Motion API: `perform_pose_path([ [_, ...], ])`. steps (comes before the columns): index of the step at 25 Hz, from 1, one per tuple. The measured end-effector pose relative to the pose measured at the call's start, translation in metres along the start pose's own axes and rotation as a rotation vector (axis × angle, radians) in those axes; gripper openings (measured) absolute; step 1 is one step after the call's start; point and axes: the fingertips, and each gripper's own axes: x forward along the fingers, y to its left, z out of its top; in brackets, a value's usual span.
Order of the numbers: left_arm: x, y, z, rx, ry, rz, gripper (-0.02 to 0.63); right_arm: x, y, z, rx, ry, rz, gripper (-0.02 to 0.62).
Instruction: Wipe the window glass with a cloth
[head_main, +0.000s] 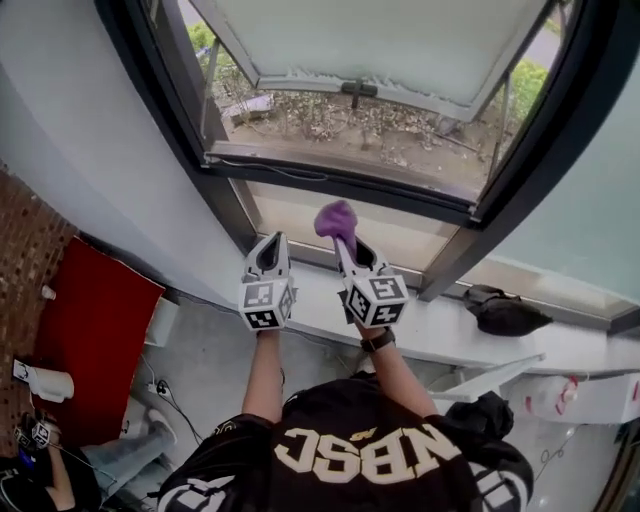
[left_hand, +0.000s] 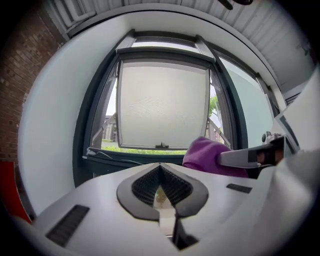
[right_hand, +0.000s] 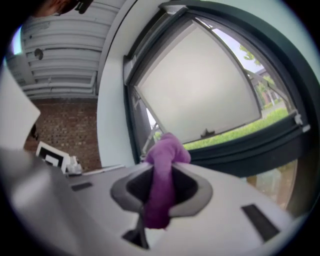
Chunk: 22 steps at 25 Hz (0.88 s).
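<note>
Left tool (head_main: 268, 243) centre-left of frame, jaws together, empty | right tool (head_main: 350, 252) centre, jaws clamped on cloth (head_main: 336, 218), bunched above the tips, near lower glass (head_main: 425, 235) | open sash (head_main: 400, 40) top.

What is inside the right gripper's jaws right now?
A purple cloth, clamped by the right gripper; its bunched end pokes out past the tips. How much cloth lies deeper in the grip is covered by the jaws.
</note>
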Motion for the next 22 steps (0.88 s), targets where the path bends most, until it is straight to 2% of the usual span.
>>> perform_pose_path([
  [2, 0.020, -0.012, -0.002, 0.005, -0.010, -0.006, 0.015, 0.008, -0.018, 0.001, 0.000, 0.001, 0.018, 0.080],
  [4, 0.038, -0.022, -0.011, -0.001, 0.020, -0.021, 0.015, 0.014, -0.032, -0.016, 0.016, 0.043, 0.024, 0.080],
  [8, 0.070, -0.021, -0.024, -0.032, 0.059, -0.053, 0.015, 0.028, -0.046, -0.058, -0.070, 0.136, 0.017, 0.080],
  [13, 0.098, -0.005, -0.030, -0.006, 0.065, -0.142, 0.015, 0.057, -0.061, -0.096, -0.025, 0.168, -0.031, 0.080],
  [17, 0.115, 0.044, -0.038, 0.033, 0.068, -0.178, 0.015, 0.097, -0.064, -0.140, 0.040, 0.192, -0.085, 0.080],
  [20, 0.115, 0.099, -0.058, 0.049, 0.104, -0.168, 0.015, 0.133, -0.037, -0.165, 0.033, 0.227, -0.084, 0.080],
  [22, 0.111, 0.128, -0.072, 0.020, 0.139, -0.168, 0.015, 0.158, -0.018, -0.172, 0.018, 0.244, -0.082, 0.080],
])
